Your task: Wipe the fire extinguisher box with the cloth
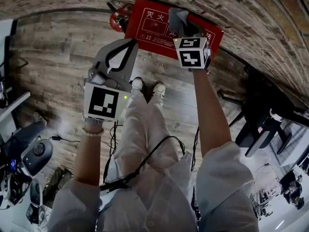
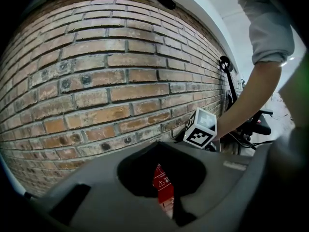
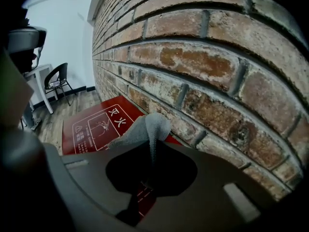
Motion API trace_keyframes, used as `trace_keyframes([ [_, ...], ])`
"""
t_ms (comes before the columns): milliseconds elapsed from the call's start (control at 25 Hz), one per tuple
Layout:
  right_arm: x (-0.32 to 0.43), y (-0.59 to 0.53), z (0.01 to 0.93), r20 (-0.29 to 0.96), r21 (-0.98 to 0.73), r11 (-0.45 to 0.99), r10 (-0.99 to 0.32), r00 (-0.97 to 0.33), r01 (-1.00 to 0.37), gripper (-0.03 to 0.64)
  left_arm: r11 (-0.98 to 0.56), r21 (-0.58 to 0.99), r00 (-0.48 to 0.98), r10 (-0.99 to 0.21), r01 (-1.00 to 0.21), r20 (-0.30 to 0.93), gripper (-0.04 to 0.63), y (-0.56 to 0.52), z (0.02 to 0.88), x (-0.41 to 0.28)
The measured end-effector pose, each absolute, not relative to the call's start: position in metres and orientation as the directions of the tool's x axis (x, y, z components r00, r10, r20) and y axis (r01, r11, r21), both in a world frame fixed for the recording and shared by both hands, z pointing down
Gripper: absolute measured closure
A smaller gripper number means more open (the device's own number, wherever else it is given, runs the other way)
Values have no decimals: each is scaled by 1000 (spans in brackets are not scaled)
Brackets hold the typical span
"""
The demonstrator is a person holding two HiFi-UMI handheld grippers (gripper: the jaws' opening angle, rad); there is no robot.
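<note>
The red fire extinguisher box point(image 1: 154, 25) with white print lies on the floor against the brick wall. The grey cloth point(image 1: 178, 19) rests on its top near the wall, and my right gripper point(image 1: 182, 27) is shut on it. In the right gripper view the cloth point(image 3: 145, 128) bunches up between the jaws, with the box point(image 3: 91, 124) beneath and the bricks just beyond. My left gripper point(image 1: 131, 43) hangs left of the right one, short of the box, jaws shut with nothing in them. In the left gripper view a strip of the box point(image 2: 164, 190) shows past the jaws.
A red extinguisher point(image 1: 118, 17) lies at the box's left end. The brick wall point(image 2: 111, 76) runs behind the box. An office chair point(image 1: 258, 115) stands at right, gear point(image 1: 29, 153) at left, and cables point(image 1: 145, 161) trail over the wood floor by the person's feet.
</note>
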State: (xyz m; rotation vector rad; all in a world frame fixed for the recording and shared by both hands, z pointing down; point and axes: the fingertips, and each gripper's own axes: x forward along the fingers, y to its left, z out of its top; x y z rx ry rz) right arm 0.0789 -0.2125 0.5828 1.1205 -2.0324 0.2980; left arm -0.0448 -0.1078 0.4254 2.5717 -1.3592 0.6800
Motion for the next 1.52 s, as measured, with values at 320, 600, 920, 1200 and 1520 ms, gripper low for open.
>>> trace_keyframes([
  [320, 114, -209, 583, 732, 170, 549, -626, -268, -818, 591, -608, -74, 513, -724, -791, 461, 598, -108, 426, -23],
  [600, 148, -208, 585, 731, 185, 515, -641, -232, -837, 591, -628, -72, 533, -710, -775, 461, 598, -106, 428, -5],
  [920, 183, -206, 587, 735, 195, 471, -651, -190, -860, 591, -643, -72, 544, -697, -762, 467, 598, -109, 430, 10],
  [1200, 209, -204, 587, 738, 200, 440, -655, -161, -875, 592, -659, -72, 557, -683, -748, 473, 598, -110, 430, 23],
  [1520, 235, -198, 587, 741, 204, 400, -660, -126, -893, 591, -675, -73, 569, -670, -734, 477, 598, -109, 428, 37],
])
